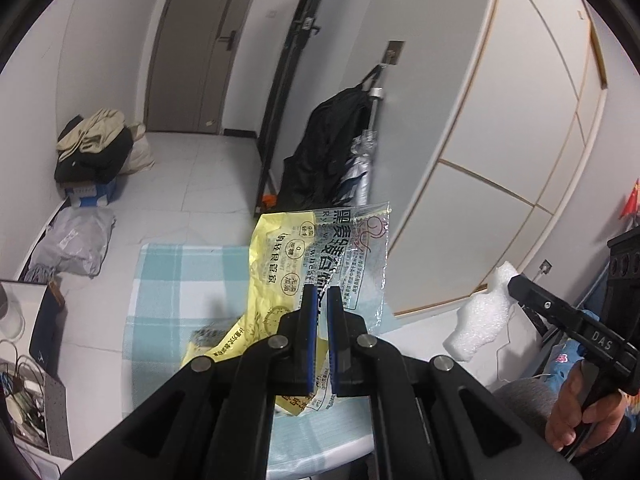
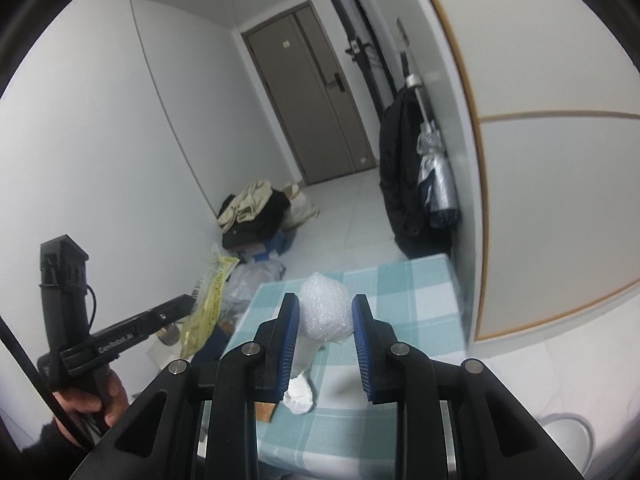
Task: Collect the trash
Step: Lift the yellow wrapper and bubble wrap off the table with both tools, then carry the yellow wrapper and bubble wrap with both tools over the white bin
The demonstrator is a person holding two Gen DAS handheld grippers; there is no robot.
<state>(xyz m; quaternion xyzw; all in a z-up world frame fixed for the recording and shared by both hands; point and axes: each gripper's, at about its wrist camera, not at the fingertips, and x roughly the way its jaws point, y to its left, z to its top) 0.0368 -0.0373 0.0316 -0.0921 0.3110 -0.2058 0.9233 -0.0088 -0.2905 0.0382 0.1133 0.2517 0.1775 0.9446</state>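
My left gripper (image 1: pixel 320 294) is shut on a yellow and clear food wrapper (image 1: pixel 312 248) and holds it up above the blue checked table (image 1: pixel 180 280); the wrapper also shows in the right wrist view (image 2: pixel 208 304). My right gripper (image 2: pixel 325 303) holds a white piece of foam wrap (image 2: pixel 326 310) between its fingers above the table (image 2: pixel 408 300); the foam also shows in the left wrist view (image 1: pixel 484 316). A crumpled white paper (image 2: pixel 299 394) lies on the table below the right gripper.
A pile of clothes on a blue box (image 1: pixel 94 152) and a grey plastic bag (image 1: pixel 76 244) sit on the floor at the left. A black bag and an umbrella (image 1: pixel 332 160) hang on the wall by the table's far end. A white wardrobe (image 1: pixel 500 140) stands right.
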